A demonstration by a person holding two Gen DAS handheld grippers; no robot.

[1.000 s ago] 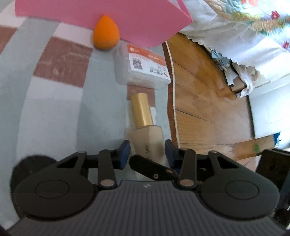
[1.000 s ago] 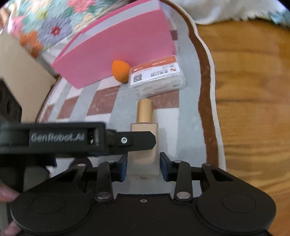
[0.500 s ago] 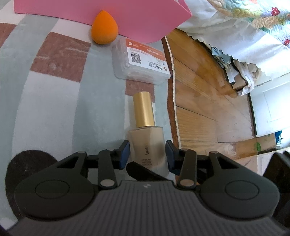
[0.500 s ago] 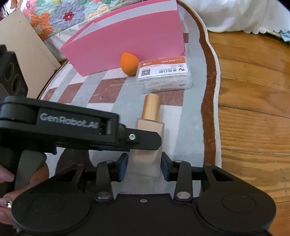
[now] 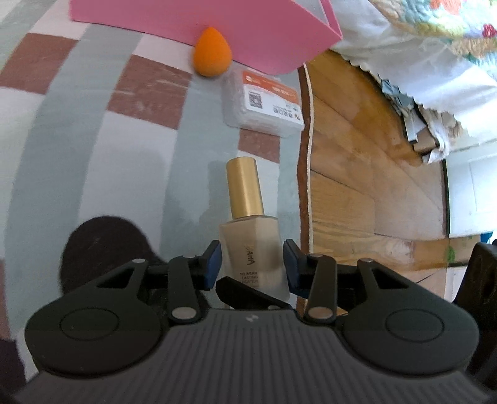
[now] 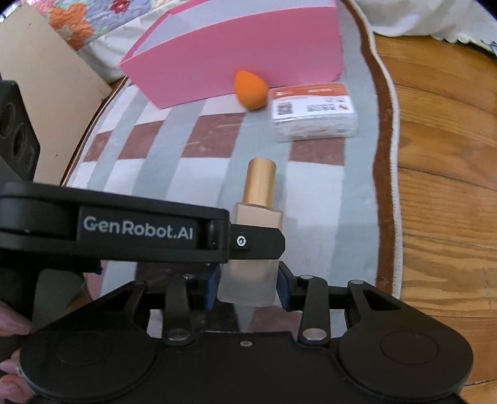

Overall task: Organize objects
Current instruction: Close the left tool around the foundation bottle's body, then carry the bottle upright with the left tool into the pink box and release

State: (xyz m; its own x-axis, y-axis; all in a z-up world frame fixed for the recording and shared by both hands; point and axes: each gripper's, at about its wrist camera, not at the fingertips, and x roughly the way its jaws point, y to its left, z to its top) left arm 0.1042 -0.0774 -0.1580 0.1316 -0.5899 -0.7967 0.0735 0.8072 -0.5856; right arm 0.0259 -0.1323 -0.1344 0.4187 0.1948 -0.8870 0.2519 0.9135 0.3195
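Both grippers clamp one foundation bottle [image 5: 253,254]: left gripper [image 5: 252,264] and right gripper [image 6: 248,284] pinch its body. Keep both squeezes even, cap forward toward pink box [image 6: 236,52] ahead.

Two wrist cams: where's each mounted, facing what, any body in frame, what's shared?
Left wrist: on the left claw, facing down at the bottle on the rug; no body.
Right wrist: on the right claw, same bottle; fingertips at left edge.
Shared: bottle, sponge, pink box, packet.
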